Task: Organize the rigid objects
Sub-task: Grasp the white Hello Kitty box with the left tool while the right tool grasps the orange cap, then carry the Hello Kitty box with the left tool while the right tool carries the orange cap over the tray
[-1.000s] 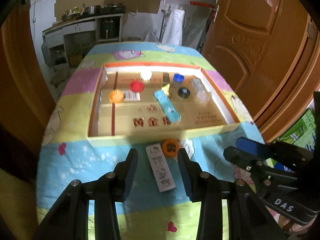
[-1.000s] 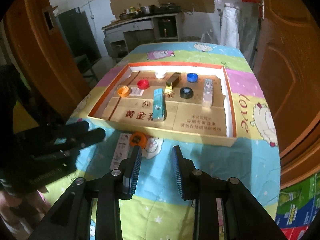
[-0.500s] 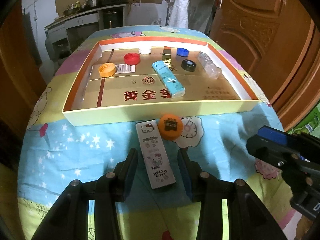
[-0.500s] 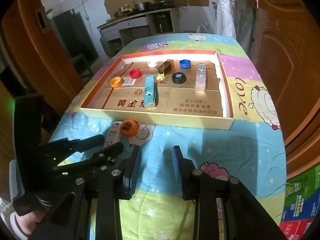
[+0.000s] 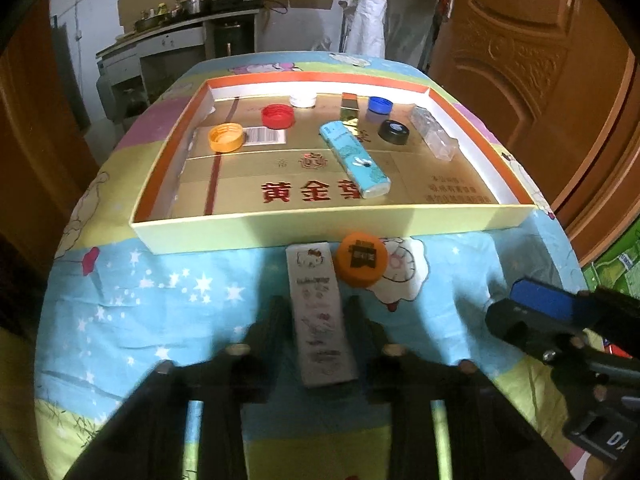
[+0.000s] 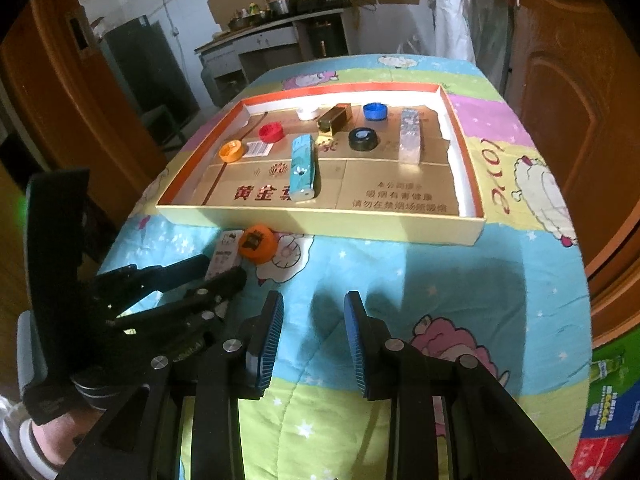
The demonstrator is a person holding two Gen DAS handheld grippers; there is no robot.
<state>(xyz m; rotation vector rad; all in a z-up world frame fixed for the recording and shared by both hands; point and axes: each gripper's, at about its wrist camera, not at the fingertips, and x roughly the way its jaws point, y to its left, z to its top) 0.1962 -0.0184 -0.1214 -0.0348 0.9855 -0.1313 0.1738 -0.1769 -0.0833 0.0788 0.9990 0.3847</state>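
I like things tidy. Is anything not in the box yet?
Yes. The white Hello Kitty box and the orange cap lie on the blanket outside the tray. The left hand-held gripper straddles the white box.

The tablecloth [image 5: 168, 292] is soft printed cloth, creased and matt. The shallow tray [image 5: 320, 226] looks like matt cardboard, its floor glossy gold printed card. The teal box [image 5: 354, 160] at its centre is shiny card. At twelve o'clock, the door [image 6: 568, 92] is varnished carved wood. The orange cap [image 5: 361, 260] looks like smooth plastic.
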